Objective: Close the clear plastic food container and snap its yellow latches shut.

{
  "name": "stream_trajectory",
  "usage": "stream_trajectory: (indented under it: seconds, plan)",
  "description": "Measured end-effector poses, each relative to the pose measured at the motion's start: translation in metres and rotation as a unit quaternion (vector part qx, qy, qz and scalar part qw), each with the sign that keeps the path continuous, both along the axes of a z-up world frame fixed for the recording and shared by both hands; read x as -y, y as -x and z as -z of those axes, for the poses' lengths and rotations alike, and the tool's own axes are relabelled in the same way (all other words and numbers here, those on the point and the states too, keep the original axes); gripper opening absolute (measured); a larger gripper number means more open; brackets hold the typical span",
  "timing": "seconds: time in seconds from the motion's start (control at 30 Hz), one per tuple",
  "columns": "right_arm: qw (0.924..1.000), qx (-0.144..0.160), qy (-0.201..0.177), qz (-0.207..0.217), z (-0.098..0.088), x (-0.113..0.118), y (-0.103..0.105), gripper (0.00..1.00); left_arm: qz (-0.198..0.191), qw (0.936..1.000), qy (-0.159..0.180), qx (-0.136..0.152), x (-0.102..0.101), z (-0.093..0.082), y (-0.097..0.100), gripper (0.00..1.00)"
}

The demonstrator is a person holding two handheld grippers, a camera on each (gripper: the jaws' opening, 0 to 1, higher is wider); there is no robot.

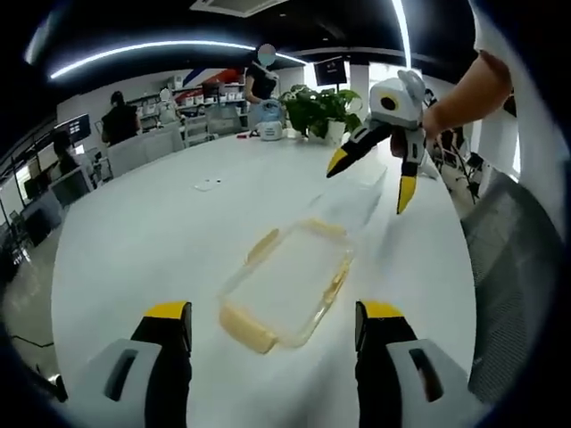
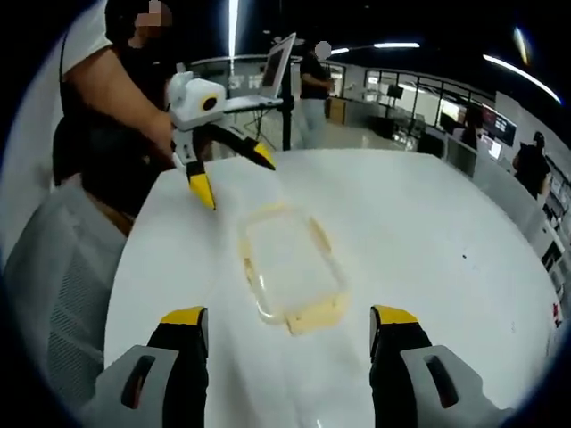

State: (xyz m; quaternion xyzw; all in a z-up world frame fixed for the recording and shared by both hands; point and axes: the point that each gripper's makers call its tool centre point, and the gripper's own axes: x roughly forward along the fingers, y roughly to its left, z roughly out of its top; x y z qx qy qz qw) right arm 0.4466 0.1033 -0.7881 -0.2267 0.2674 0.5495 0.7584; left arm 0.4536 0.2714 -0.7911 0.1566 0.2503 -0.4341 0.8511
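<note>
The container (image 1: 290, 285) is lying flat on the white table (image 1: 152, 232), its yellow latches (image 1: 248, 330) sticking out at the rim. Both grippers are hovering apart from it, the left gripper (image 1: 272, 325) and right gripper (image 2: 290, 332) each standing with jaws wide apart, holding nothing

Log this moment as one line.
left gripper open | right gripper open | container on table | untouched

One clear container (image 1: 287, 283) with yellow latches, one white table (image 1: 143, 241), two grippers (image 1: 272, 325) (image 2: 290, 330) (both wide open), one potted plant (image 1: 319, 109) at twelve o'clock.
</note>
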Motion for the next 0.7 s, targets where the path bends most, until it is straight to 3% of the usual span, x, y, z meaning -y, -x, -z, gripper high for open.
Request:
stream_trajectory:
  seconds: [0.27,0.7]
  plan:
    - [0.9993,0.002,0.021,-0.03,0.004,-0.005,-0.004,0.74,0.03,0.9992,-0.023,-0.011,0.0,0.007,-0.003,0.7]
    - [0.9961,0.006,0.052,-0.071,0.015,-0.016,-0.011,0.73,0.083,0.9942,-0.068,-0.009,0.0,0.022,-0.001,0.71]
